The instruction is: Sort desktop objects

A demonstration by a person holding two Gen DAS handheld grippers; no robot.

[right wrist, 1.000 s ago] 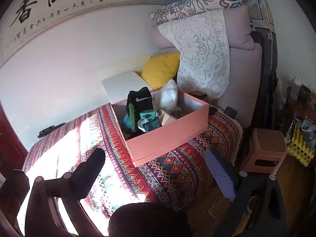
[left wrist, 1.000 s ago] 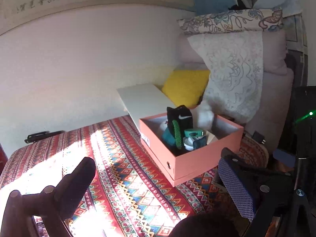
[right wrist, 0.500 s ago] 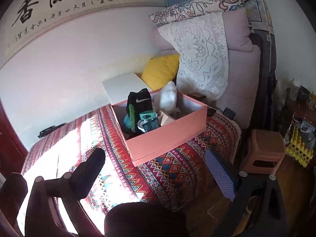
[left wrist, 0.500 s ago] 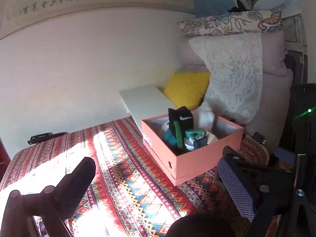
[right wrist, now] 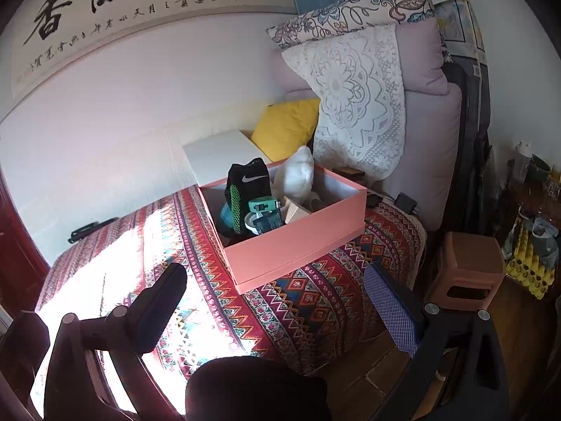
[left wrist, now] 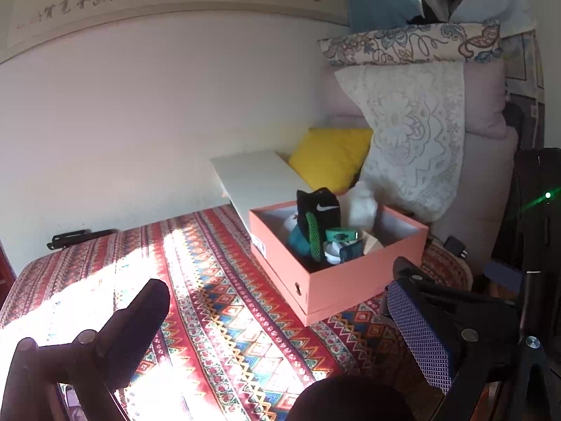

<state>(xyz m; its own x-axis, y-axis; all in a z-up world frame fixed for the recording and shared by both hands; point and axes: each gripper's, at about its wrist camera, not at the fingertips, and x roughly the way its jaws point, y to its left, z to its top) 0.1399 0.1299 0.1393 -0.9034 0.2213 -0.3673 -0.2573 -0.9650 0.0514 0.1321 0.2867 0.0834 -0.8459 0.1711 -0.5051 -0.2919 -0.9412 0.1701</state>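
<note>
An open pink shoe box (left wrist: pixel 354 280) (right wrist: pixel 291 245) sits on the patterned tablecloth (left wrist: pixel 217 315) (right wrist: pixel 315 298), its white lid (left wrist: pixel 252 179) (right wrist: pixel 217 154) leaning behind it. Inside stand a black sock with a white logo (left wrist: pixel 320 210) (right wrist: pixel 250 179), a white cloth (left wrist: pixel 363 207) (right wrist: pixel 298 175), a teal band (left wrist: pixel 342 235) (right wrist: pixel 264 205) and other small items. My left gripper (left wrist: pixel 277 315) is open, held back from the box with nothing between its fingers. My right gripper (right wrist: pixel 277 301) is open too and empty, in front of the box.
A black clip-like object (left wrist: pixel 75 238) (right wrist: pixel 87 229) lies at the table's far left edge by the white wall. Cushions (left wrist: pixel 333 158) (right wrist: pixel 357 105) stack up behind the box. A brown stool (right wrist: pixel 466 266) stands on the floor at right, and a black tripod (left wrist: pixel 536 298) rises close right.
Both views shifted slightly, the box sitting a little further away in the left wrist view. Nothing on the table moved, and both grippers stayed open.
</note>
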